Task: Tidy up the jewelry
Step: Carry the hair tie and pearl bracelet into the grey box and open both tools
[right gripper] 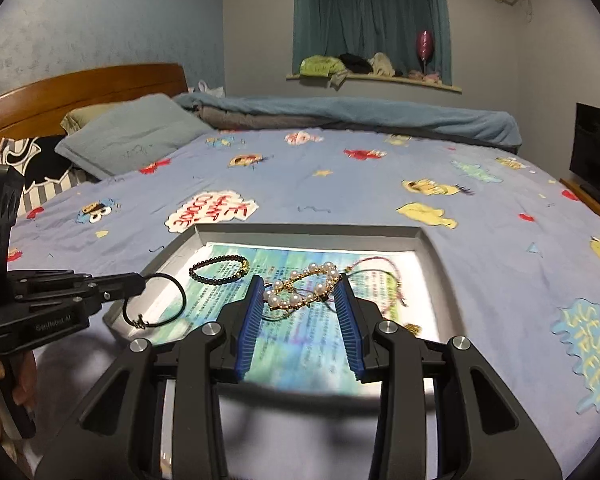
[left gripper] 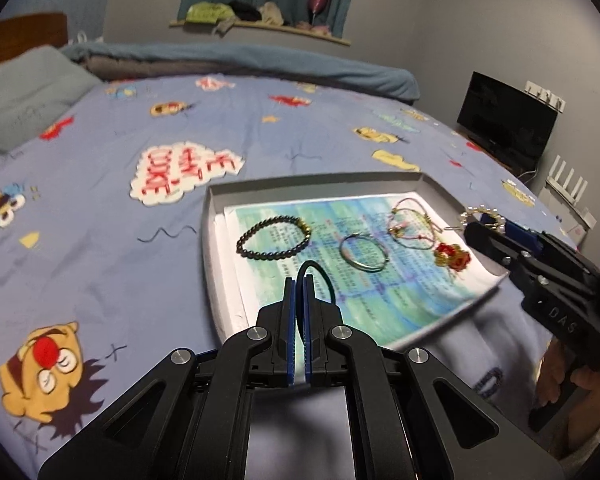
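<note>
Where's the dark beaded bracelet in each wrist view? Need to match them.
Left wrist: dark beaded bracelet lies at picture centre, on the tray's left part, just beyond the left gripper.
Right wrist: dark beaded bracelet sits left of centre, at the tray's far-left corner.
Shared landmark: the grey tray with its printed paper.

2 tongs [left gripper: 300,280] [right gripper: 300,292], 1 grey tray [left gripper: 210,256], 1 printed sheet [left gripper: 380,292], 1 black bead bracelet [left gripper: 274,236], 1 pearl bracelet [right gripper: 304,290], 1 black loop [right gripper: 156,300], 1 metal bangle [left gripper: 363,253], 1 pillow [right gripper: 132,140].
</note>
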A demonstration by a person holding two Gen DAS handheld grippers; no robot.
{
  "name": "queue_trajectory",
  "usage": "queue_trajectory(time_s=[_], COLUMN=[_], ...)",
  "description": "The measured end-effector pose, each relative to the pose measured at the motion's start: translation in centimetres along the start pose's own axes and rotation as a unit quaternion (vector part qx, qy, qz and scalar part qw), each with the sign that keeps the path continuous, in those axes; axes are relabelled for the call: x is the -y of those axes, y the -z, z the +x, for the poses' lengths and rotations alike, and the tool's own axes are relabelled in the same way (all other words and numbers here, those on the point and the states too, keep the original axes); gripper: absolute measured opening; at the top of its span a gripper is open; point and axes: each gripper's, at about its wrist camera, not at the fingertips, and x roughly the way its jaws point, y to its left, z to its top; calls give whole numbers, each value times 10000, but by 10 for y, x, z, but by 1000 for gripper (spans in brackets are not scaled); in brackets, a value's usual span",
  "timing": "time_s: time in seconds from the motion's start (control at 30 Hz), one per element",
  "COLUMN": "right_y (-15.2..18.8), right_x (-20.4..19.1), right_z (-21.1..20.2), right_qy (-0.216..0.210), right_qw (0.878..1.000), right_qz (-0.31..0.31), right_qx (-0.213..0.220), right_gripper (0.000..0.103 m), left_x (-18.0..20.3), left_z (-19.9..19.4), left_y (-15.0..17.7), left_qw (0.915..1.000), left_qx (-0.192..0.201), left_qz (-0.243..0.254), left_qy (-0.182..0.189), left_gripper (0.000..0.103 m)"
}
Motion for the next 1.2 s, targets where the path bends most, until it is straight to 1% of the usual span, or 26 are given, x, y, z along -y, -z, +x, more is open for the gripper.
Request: queue_trajectory(time_s=[0.17, 0.27, 0.33, 0.47, 0.7, 0.93, 1.2], right_y=[5, 9, 11, 14, 20, 22, 23], right_x=[-4, 0, 1, 4, 13, 13, 12], right_z=[32, 44, 49, 54, 63, 64, 63], right_qy=[14, -36, -57, -34, 30, 53, 58], right_qw=[9986, 9967, 9951, 9932, 9905, 9913, 9920], right_qz=[-145, -23, 19, 54, 158, 122, 86], right_qx=[-502, -809, -986, -1162, -1368, -1308, -1261], right_gripper=[36, 36, 36, 36, 36, 37, 37], left_x=[-9, -12, -13, -14, -12, -8, -8], left_z=[17, 23, 25, 29, 31, 35, 36], left_y=[1, 1, 1, 2, 4, 6, 7], left_qw=[9999, 9997, 9997, 9996, 9995, 9988, 9985], left_qx=[-153, -202, -200, -243, -241, -233, -235], left_qz=[-43, -95, -43, -30, 34, 159, 192], left_qy=[-60, -52, -113, -144, -224, -393, -449], left_gripper=[4, 4, 4, 4, 4, 4, 5])
